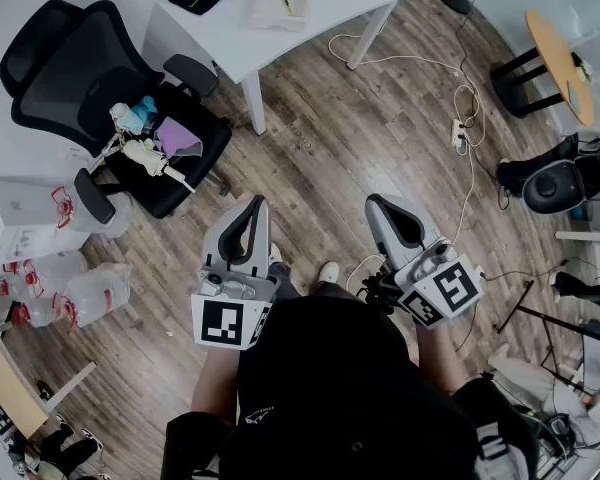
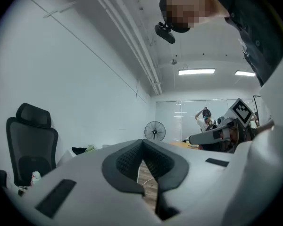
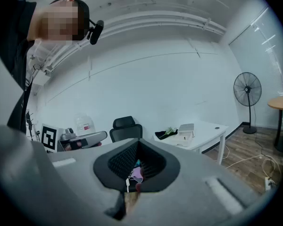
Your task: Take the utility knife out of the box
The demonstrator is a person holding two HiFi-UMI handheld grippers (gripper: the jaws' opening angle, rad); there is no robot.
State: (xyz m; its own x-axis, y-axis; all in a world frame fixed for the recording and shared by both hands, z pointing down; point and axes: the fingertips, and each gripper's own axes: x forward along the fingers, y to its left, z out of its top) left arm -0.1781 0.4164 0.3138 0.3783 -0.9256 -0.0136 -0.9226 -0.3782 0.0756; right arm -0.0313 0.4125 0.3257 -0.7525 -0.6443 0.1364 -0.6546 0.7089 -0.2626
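Only the head view takes in the floor: at the left a cluster of clear water jugs (image 1: 68,290), then a black office chair (image 1: 100,83) with cloths and oddments heaped on its seat, and the wood floor (image 1: 320,138) with a white cable running to a power strip (image 1: 458,132). Behind the chair stands the white worktop (image 1: 230,30), and on it the box (image 1: 282,4), pale and shallow, open, with its lid tipped back, well apart from both claws. Something small and slim lies inside it; whether that is the utility knife is too small to tell. Lower in that view the left claw (image 1: 254,206) and the right claw (image 1: 380,204) are held side by side in front of the person, both nearly level. The left gripper view alone shows a standing fan (image 2: 154,131) against the far wall and a second person (image 2: 206,118) beyond it; here the left claw (image 2: 142,142) has its ribbed pads pressed together at the tip, with nothing between them. The right gripper view shows the box (image 3: 185,131) from the side on the worktop, and the right claw (image 3: 137,143) likewise pressed together and empty.
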